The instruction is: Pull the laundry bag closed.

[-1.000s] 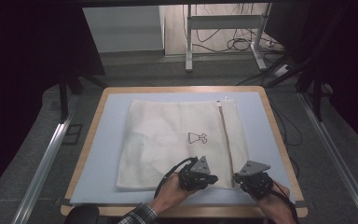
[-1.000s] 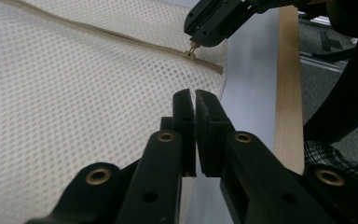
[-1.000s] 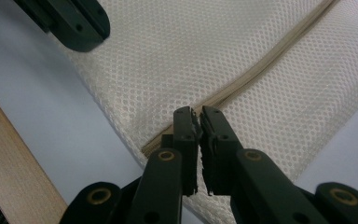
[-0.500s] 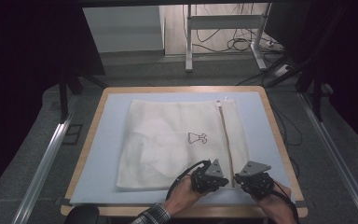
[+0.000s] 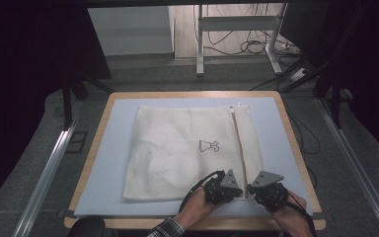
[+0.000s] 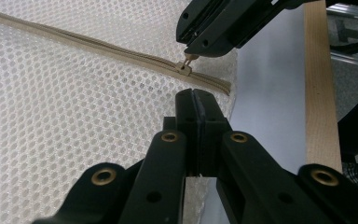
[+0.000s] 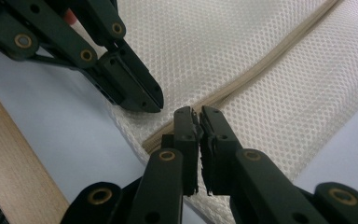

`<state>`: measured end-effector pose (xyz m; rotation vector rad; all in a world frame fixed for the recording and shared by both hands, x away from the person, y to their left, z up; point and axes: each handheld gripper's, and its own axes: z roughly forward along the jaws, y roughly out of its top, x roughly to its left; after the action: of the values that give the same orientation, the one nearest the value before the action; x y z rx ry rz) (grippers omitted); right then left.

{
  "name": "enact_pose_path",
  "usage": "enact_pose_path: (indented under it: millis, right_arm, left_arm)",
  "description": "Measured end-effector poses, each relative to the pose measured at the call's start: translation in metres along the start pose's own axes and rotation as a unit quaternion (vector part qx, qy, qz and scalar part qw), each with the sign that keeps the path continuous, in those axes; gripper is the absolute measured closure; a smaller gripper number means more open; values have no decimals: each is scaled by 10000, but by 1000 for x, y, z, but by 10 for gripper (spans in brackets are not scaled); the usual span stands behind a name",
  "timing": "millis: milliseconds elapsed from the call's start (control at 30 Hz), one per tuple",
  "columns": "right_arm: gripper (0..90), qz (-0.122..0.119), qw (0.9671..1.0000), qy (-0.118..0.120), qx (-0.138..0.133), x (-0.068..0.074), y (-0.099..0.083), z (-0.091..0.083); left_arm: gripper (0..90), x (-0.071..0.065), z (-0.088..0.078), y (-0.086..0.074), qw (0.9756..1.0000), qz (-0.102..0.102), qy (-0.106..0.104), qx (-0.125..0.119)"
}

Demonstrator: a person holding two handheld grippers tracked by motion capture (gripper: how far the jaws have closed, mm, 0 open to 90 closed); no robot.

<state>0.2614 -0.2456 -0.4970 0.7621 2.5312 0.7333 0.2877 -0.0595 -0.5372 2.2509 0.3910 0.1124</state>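
Note:
A white mesh bag (image 5: 177, 148) lies flat on the pale blue mat (image 5: 111, 153). Its beige zipper (image 5: 238, 143) runs down the right side to the near corner. Both grippers meet at that corner. My right gripper (image 5: 266, 188) is shut on the zipper pull (image 6: 185, 67), whose tab rises into its tips (image 6: 193, 50). In the right gripper view its jaws (image 7: 196, 114) press together over the zipper's end (image 7: 168, 133). My left gripper (image 5: 224, 186) is shut, its jaws (image 6: 196, 95) pinching the bag's mesh edge (image 6: 74, 116) just beside the pull; it shows again in the right gripper view (image 7: 154, 106).
The mat sits on a table with a wooden rim (image 5: 296, 143), which runs close by the grippers (image 6: 317, 93). A small black drawing (image 5: 208, 145) marks the bag's middle. Metal rails (image 5: 49, 168) flank the table; cables and a stand (image 5: 237, 44) lie beyond.
My left gripper has slid to the right along the bag's near edge and now sits right beside the right gripper at the zipper's end. The right gripper has stayed put.

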Motion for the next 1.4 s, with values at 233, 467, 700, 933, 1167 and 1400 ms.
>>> enact_pose_path:
  millis: [233,467,700,933,1167,1400]
  right_arm:
    - [848,-169,9998,-10,105,0,1,2]
    - [857,-546,9981,-200,215,1,5,5]
    - [857,-622,9976,-245,190,-5,6,7]
    - [858,-687,9967,-413,156,-10,9,10]
    - [857,-744,9958,-507,178,-16,11,14]
    - [857,-755,9953,-581,164,-22,13,18]
  left_arm:
    - [896,3,1,0,9995,-248,-168,-63]
    - [897,3,1,0,9996,-241,-155,-55]
    - [897,2,1,0,9996,-232,-145,-71]
    - [897,3,1,0,9998,-137,-112,-18]
    - [897,2,0,0,9999,-105,-91,-10]
    - [897,2,0,0,9999,-76,-84,-11]
